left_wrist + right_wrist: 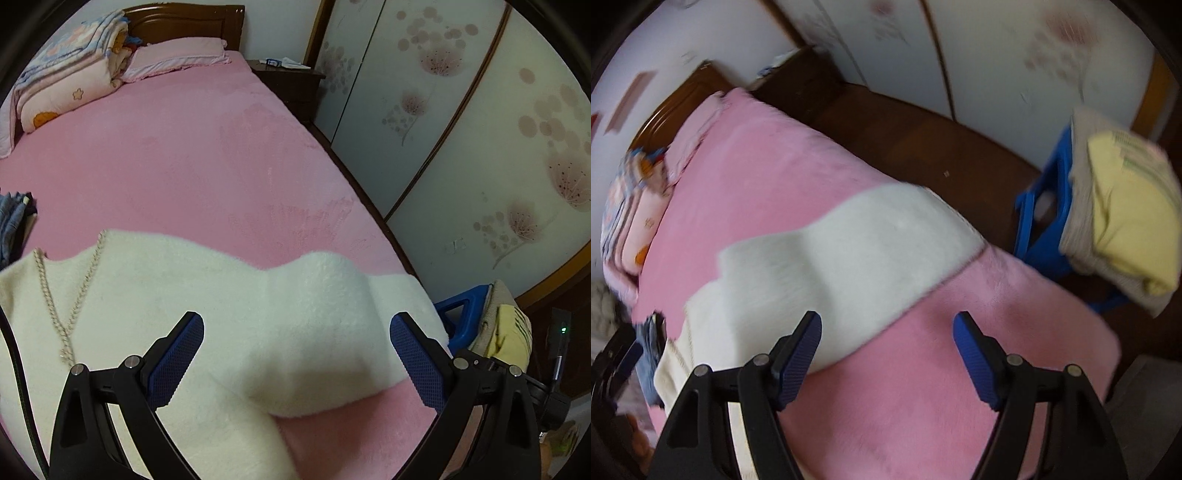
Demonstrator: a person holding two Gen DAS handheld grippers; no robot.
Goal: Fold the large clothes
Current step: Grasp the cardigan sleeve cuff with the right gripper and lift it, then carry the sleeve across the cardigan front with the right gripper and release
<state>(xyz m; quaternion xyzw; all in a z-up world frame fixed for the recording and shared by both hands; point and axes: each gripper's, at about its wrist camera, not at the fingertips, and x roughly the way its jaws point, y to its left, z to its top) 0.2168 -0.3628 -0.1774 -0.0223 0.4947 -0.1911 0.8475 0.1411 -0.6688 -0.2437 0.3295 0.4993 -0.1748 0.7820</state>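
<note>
Spread across the near part of a pink bed: a fluffy white garment, a sweater by the look of it, with a pearl chain lying along its neckline at the left. One sleeve stretched out to the right as far as the bed's edge, humped up in a soft ridge midway. Hanging over the garment's body, pointed steeply down: the left gripper, jaws wide, blue pads clear of the fabric on either side, nothing held. Off to the right, over the bare pink cover near the sleeve's lower edge: the right gripper, jaws also well apart and empty, its left pad just over the white hem (touching or not cannot be told, the view being blurred). At the far end of the bed, a flat pink pillow against a dark wooden headboard, and left of it a folded quilt with flower prints. Some blue denim at the bed's left edge. Beyond the right edge, a dark nightstand, wardrobe doors with pale floral patterns, and near the bed's near corner a blue stool carrying folded yellow and beige cloth.
</note>
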